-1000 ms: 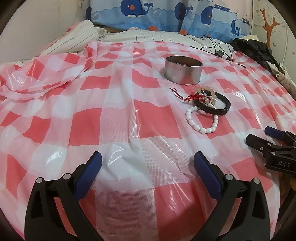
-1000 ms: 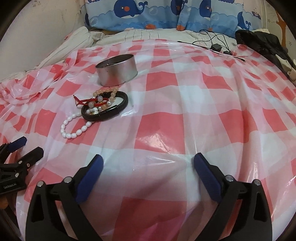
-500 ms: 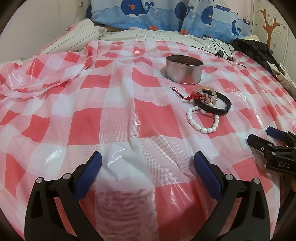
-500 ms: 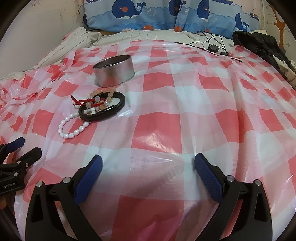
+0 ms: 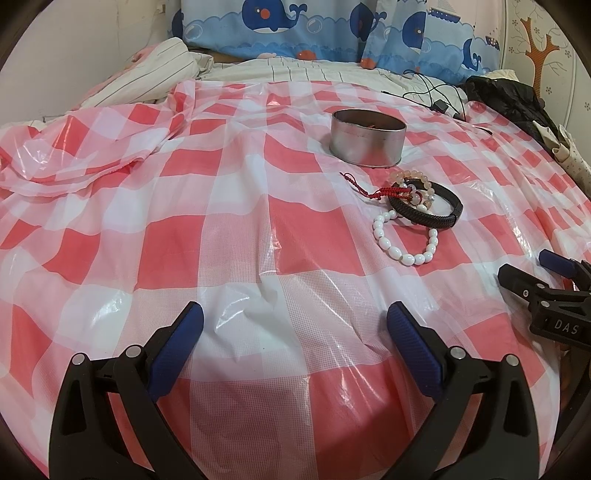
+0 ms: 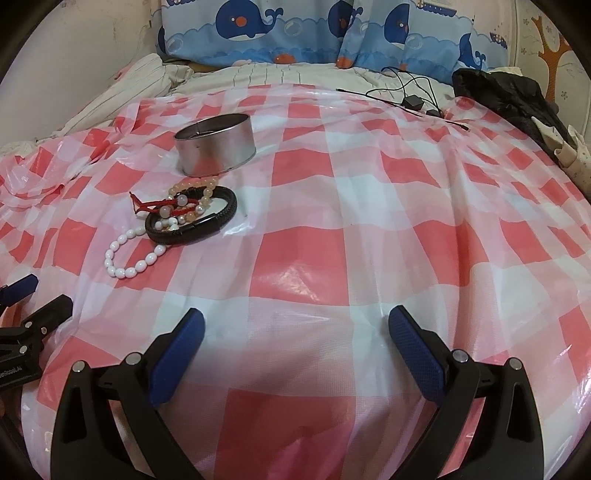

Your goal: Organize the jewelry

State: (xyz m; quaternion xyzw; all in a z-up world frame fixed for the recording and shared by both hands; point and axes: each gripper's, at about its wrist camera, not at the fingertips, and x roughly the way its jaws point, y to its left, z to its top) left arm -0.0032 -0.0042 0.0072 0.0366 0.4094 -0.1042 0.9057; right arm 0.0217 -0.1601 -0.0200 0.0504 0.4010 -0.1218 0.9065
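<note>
A round metal tin point(image 5: 367, 137) point(image 6: 215, 149) stands open on the red-and-white checked plastic sheet point(image 5: 236, 229). Just in front of it lies a heap of bracelets: a black braided band point(image 5: 428, 215) point(image 6: 192, 229), a peach bead bracelet point(image 5: 413, 175) point(image 6: 201, 183) with a red cord point(image 5: 380, 193) point(image 6: 147, 205), and a white bead bracelet point(image 5: 402, 248) point(image 6: 129, 262). My left gripper point(image 5: 295, 325) is open and empty, well short of the heap. My right gripper point(image 6: 296, 325) is open and empty, to the right of the heap.
The sheet covers a bed. Whale-print pillows point(image 5: 332, 33) and striped bedding point(image 5: 147, 77) lie at the back. Black cables point(image 6: 410, 99) and a black garment point(image 6: 506, 99) sit at the back right. Crumpled sheet bunches at the left point(image 5: 55, 162).
Both grippers have edged slightly forward, so the tin and the bracelets look a little closer. The bracelets and tin have not moved.
</note>
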